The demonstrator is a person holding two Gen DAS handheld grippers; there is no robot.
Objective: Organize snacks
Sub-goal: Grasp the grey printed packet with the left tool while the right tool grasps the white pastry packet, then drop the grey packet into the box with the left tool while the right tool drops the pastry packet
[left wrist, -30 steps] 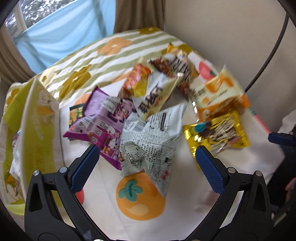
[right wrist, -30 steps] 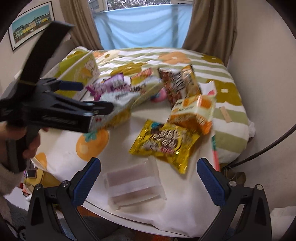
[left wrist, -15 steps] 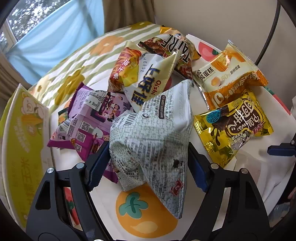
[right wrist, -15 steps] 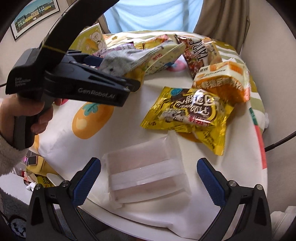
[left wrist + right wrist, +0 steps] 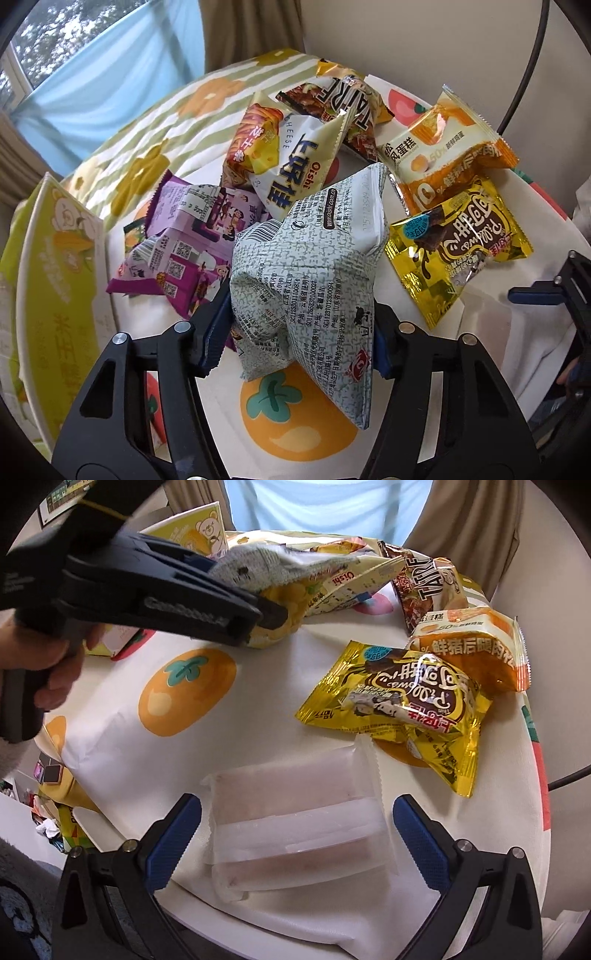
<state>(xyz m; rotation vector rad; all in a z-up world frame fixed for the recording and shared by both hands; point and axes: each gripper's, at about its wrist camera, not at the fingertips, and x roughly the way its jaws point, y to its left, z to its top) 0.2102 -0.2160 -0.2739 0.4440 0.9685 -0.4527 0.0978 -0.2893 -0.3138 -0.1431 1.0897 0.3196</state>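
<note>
Pick-up step: grey snack bag being clamped by closing left gripper. Right gripper spread around clear packet, ungrasped. Lift judged next.

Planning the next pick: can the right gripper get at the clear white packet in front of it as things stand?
Probably yes. The right gripper has its jaws open on either side of the clear white packet, with nothing lying on it. The gold packet sits just beyond, apart from the near end.
</note>
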